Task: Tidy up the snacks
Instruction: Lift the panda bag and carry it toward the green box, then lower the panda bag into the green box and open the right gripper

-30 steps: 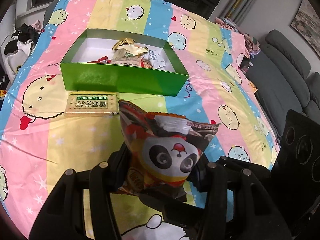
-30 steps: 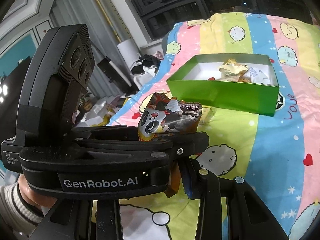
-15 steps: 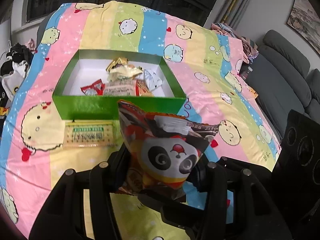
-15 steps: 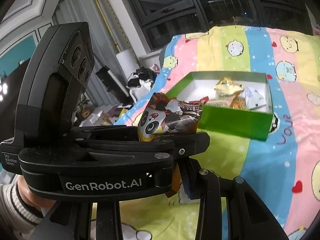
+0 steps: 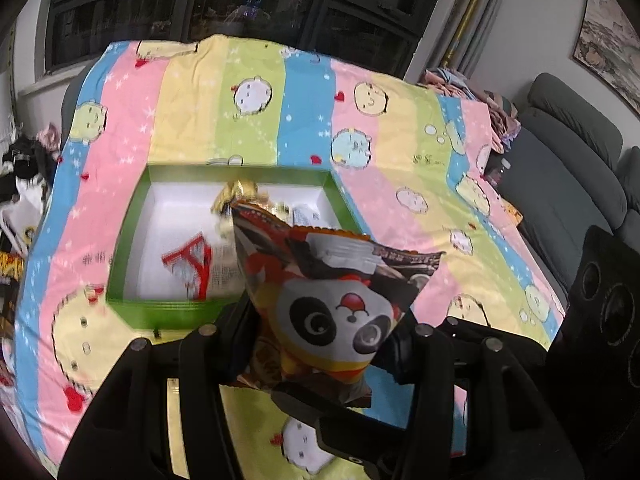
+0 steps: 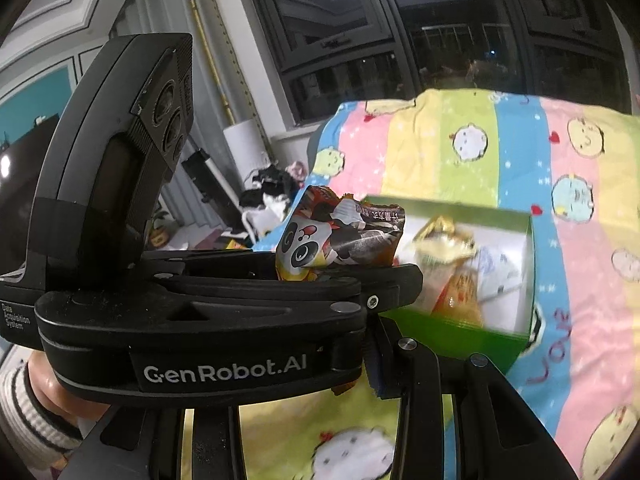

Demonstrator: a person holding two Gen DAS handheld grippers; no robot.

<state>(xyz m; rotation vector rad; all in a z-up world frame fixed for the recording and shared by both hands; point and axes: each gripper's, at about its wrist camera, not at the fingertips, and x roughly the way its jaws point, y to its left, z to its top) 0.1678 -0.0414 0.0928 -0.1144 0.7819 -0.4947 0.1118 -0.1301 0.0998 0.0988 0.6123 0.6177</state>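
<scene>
Striped cartoon bedspread (image 5: 256, 128). Left hand-held gripper (image 5: 320, 344) clamps the panda snack bag (image 5: 332, 300) above the green box (image 5: 132, 216): light, crinkly, slippery; grip low. Right hand-held gripper (image 6: 372, 368): state unclear.

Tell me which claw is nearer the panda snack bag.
Left. The left claw clamps the panda snack bag by its sides; the right claw sits just beneath its lower end, contact unclear.

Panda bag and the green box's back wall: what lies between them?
Left wrist view: beyond the panda bag lie a red wrapper on the white floor and a gold wrapper, before the green box back wall.
</scene>
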